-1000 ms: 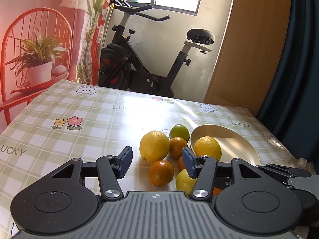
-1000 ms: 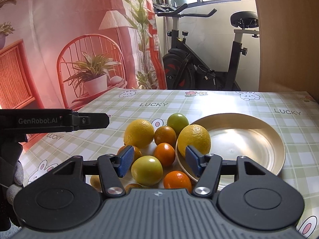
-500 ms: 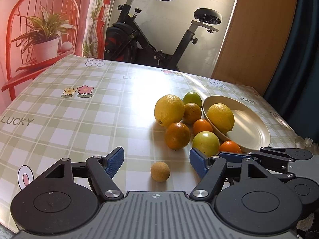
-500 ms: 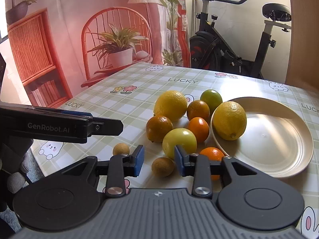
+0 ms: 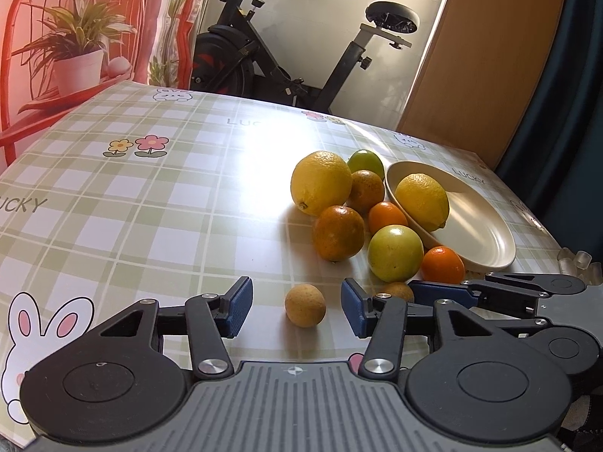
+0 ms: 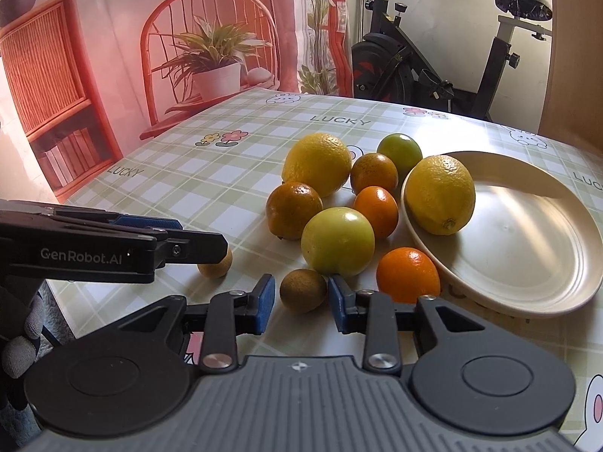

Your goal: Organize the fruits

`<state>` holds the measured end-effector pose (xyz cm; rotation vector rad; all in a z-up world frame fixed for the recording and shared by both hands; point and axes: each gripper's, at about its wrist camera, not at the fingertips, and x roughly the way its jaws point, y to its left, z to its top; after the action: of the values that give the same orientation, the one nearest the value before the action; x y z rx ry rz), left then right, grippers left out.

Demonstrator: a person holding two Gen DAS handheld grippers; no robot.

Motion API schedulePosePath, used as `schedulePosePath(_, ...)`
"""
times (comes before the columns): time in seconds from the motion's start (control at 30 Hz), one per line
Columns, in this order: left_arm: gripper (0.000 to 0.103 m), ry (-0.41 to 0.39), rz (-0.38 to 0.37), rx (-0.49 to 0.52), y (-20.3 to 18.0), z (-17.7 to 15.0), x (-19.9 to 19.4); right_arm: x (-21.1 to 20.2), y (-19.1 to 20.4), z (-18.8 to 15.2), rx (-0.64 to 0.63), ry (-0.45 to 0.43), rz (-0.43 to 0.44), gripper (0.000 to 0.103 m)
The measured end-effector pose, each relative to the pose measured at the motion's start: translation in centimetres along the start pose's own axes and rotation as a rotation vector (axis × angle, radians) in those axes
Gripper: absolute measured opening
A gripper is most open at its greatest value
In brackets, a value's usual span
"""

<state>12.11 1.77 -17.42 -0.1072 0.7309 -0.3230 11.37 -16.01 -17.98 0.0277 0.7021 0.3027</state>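
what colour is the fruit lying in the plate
Yellow, a lemon in the plate; clearest in the right wrist view.

My left gripper point(image 6: 211, 243) hides most of one small brown fruit point(image 6: 216, 265); my right gripper's finger point(image 5: 441, 295) covers another point(image 5: 395, 290). The lemon point(image 6: 441, 194) hides some of the plate's rim point(image 6: 527, 297).

The glossy, checked green-and-white plastic cloth on the tabletop point(image 5: 158, 226) throws back window glare, and the smooth cream round plate point(image 6: 527, 263) has a soft satin sheen. The big yellow lemons point(image 6: 441, 194) look pebbled and waxy, the small brown round fruits point(image 5: 305, 305) dull and rough. The black matt plastic tongs point(image 6: 299, 303) carry ribbed blue pads point(image 6: 265, 301) and shiny metal rivets.
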Motion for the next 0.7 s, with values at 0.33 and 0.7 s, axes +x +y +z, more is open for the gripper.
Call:
schedulePosePath(0.33, 0.036, 0.015, -0.007, 0.025, -0.06, -0.4, 0.71, 0.51, -0.2, -0.14, 0.007, 0.007, 0.013, 0.031)
schedulePosePath(0.7, 0.027, 0.014, -0.011, 0.043, -0.19, -0.5, 0.6, 0.48, -0.28, -0.21, 0.012, 0.011, 0.02, 0.031)
